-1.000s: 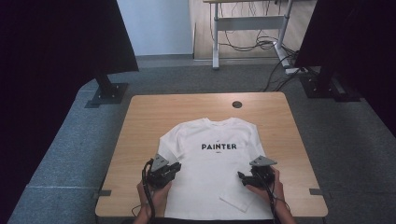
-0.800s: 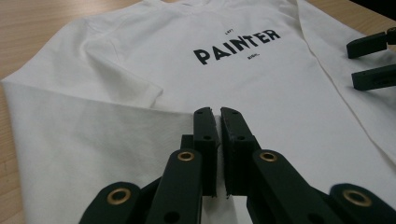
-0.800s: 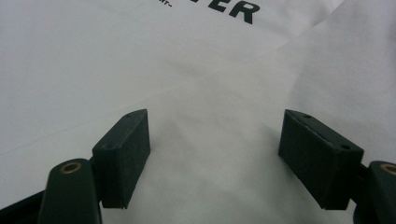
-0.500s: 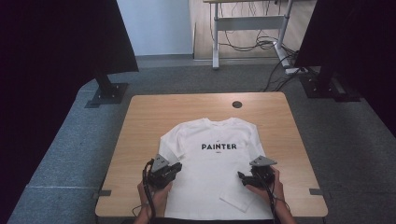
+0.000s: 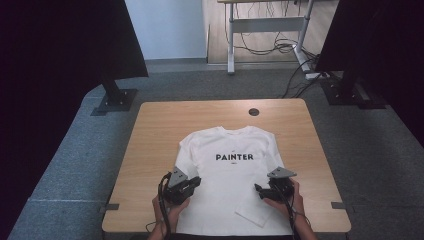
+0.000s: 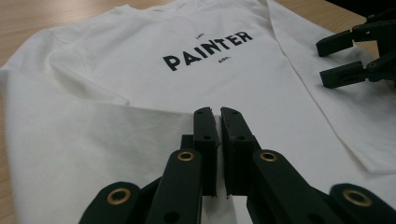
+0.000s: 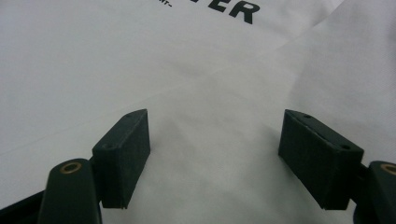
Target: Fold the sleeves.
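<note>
A white T-shirt (image 5: 231, 175) printed with the word PAINTER is seen spread flat, front up, in the lower middle of the high view, on a wooden table (image 5: 150, 135); its collar points toward the top of the frame and its hem lies at the table's near edge. The left gripper (image 5: 192, 183) is held at the lower left of the shirt, over the cloth near its left edge. In the left gripper view its jaws are seen drawn together with only a thin slit between them, and a sliver of white shows in that slit; whether cloth is pinched there cannot be told. The right gripper (image 5: 258, 189) is held at the lower right of the shirt. In the right gripper view its jaws are spread wide above the plain white fabric, and nothing is gripped between them.
</note>
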A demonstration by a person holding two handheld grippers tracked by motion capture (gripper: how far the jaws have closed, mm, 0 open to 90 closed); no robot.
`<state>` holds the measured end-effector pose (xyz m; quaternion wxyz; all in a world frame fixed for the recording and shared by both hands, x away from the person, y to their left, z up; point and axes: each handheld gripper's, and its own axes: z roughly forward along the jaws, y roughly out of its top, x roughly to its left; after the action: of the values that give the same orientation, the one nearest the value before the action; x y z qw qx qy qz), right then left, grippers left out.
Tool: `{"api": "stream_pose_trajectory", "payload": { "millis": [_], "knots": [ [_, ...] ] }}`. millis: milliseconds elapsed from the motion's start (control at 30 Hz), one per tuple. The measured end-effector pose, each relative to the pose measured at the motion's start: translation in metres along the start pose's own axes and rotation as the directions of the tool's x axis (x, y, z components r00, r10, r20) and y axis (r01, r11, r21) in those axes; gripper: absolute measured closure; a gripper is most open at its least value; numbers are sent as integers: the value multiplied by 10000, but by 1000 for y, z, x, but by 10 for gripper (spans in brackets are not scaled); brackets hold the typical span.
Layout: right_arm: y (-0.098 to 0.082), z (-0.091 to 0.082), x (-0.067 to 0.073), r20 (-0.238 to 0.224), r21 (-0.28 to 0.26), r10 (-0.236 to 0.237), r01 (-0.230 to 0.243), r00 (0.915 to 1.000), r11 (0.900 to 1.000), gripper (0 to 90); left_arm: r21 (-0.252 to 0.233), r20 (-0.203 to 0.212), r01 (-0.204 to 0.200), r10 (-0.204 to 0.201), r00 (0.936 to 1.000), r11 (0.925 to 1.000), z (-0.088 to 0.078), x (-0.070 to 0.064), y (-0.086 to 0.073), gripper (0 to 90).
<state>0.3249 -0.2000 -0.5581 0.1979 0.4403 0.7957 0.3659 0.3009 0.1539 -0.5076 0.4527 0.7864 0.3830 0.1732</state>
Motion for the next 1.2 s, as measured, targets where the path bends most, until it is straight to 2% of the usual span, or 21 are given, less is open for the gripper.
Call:
{"api": "stream_pose_trajectory", "payload": {
  "millis": [300, 800, 1200],
  "knots": [
    [0, 0, 0, 0, 1, -1, 1, 10000, 10000, 242, 25, 230, -13, 13, 9997, 10000, 4, -6, 0, 852],
    [0, 0, 0, 0, -3, -4, 4, 10000, 10000, 242, 211, 568, -446, 433, 9974, 9988, 13, -24, -1, 852],
    [0, 0, 0, 1, -1, -4, 4, 10000, 10000, 242, 243, 749, -703, 683, 9949, 9972, 19, -32, -2, 852]
  ]
}}
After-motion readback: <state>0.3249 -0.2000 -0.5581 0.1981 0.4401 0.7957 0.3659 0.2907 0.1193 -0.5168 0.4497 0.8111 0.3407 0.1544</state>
